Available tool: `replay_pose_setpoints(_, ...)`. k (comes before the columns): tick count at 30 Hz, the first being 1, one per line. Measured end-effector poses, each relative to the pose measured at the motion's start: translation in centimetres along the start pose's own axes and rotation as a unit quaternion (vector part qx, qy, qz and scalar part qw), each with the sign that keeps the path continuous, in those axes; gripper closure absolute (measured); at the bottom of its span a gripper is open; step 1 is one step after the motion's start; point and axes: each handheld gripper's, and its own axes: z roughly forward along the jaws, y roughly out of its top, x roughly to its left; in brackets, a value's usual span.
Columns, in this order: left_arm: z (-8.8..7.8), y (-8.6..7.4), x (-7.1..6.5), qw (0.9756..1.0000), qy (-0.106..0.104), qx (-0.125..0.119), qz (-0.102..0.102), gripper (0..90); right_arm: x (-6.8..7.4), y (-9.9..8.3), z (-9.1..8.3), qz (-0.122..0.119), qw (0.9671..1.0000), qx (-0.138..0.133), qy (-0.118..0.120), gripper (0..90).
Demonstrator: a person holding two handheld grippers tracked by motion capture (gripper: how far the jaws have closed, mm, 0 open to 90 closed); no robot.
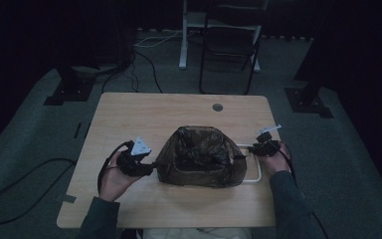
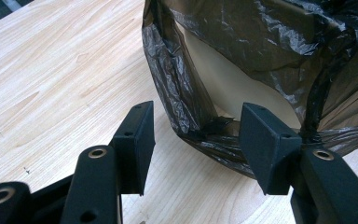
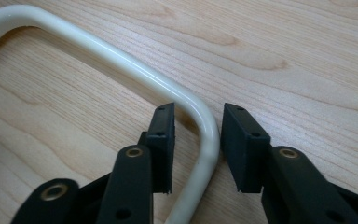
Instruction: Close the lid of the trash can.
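- Right gripper [image 3: 196, 149]: its jaws straddle the cream handle [image 3: 121, 60] at the corner where the tube bends. The right jaw looks to be touching the tube; a sliver of gap seems to remain beside the left one, so I judge it released, not yet clamped.
- Left gripper [image 2: 196, 140]: jaws stand well apart around the bottom corner of the dark bag [image 2: 177, 88]. The crumpled film sits between them, pinched by neither.
- Risk, right side: the tube is round and glossy, and the hold falls on a curve. A clamp there could skid along the bend, so the handle may twist or pop out when lifted.
- Risk, left side: the film is thin and slack. If these jaws close on plastic alone, the bag could stretch, tear or slide off the pale bin [image 2: 233, 79] inside it.
- In the high view the bagged bin [image 1: 199, 157] sits at mid-table, the left gripper [image 1: 146, 164] at its 9 o'clock, the right gripper [image 1: 258, 149] at its 3 o'clock, the handle [image 1: 256, 174] lying flat on the table [image 1: 154, 109] beside it.
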Motion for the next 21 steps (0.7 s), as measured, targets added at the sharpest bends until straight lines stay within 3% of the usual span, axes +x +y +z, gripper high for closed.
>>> replay_pose_setpoints(8, 0.04, 0.01, -0.02, 1.0, 0.0, 0.001, 0.0, 46.1, -0.02, 0.02, 0.01, -0.002, 1.0, 0.0, -0.004, 69.8)
replay_pose_setpoints(12, 0.09, -0.02, -0.01, 1.0, 0.0, 0.002, 0.001, 46.2, -0.15, 0.19, 0.14, -0.003, 1.0, 0.001, -0.005, 61.3)
replay_pose_setpoints(21, 0.17, -0.06, -0.02, 1.0, -0.001, 0.003, -0.001, 46.1, 0.02, 0.69, 0.47, -0.015, 0.9999, -0.003, 0.0, 57.6)
